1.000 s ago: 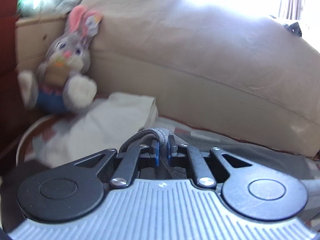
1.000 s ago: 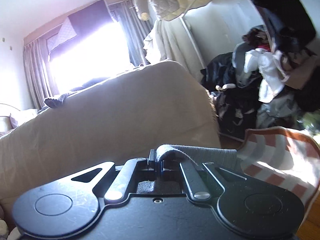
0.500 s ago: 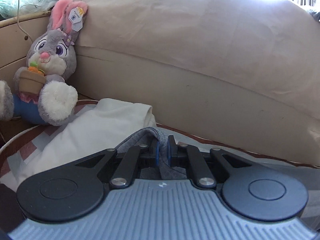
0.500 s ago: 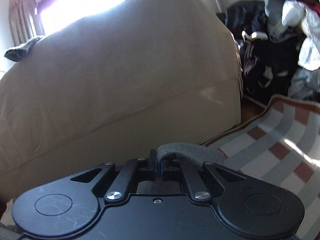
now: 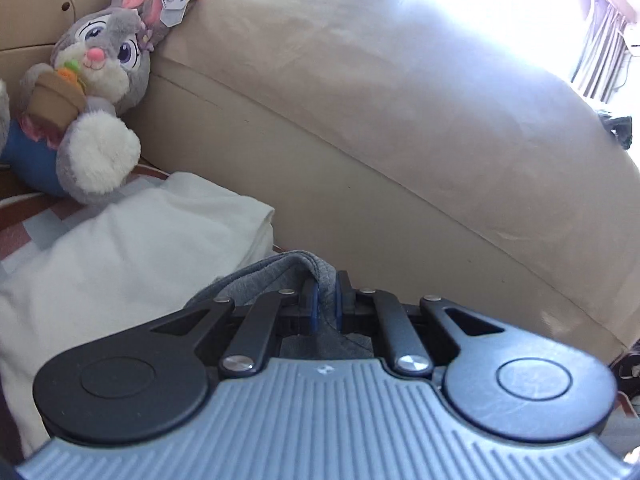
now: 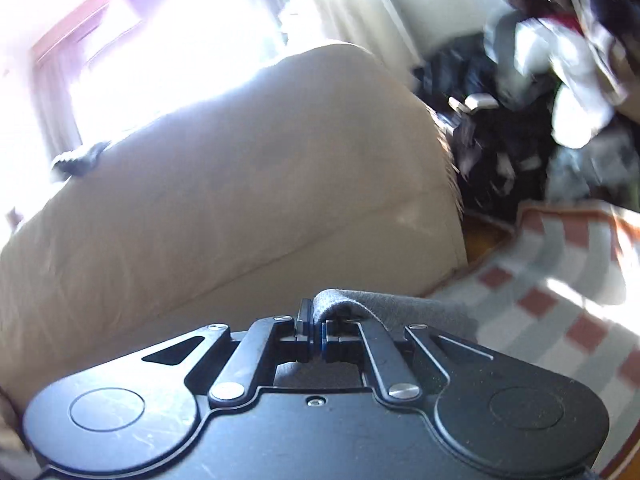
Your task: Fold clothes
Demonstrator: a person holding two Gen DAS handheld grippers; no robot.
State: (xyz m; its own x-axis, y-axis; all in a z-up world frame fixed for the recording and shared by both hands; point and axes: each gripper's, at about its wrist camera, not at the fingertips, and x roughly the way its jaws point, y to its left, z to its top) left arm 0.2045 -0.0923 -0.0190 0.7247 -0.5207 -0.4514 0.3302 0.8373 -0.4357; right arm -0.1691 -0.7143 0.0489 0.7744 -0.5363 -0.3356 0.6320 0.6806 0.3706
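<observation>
While both grippers are clamping 1 grey garment, the left gripper (image 5: 325,306) and right gripper (image 6: 316,334) are each pinching an edge (image 5: 280,280) bunched between their fingertips, cloth trailing right of the right gripper (image 6: 400,308). Ahead, the beige sofa (image 5: 360,120) is looming; since 1 second ago, the left view is swinging rightward.

A striped blanket (image 6: 560,300) in grey, white and brick-red blocks covers the seat of a beige sofa (image 5: 360,120), running up to the foot of the backrest. On it, in the left wrist view, lies 1 folded white cloth (image 5: 120,248), just beside the backrest. A plush rabbit (image 5: 92,92) sits at the far left corner, leaning against the backrest, 1 paw touching the white cloth's far edge. A grey garment (image 5: 260,284) rests against the cloth's near right side.
</observation>
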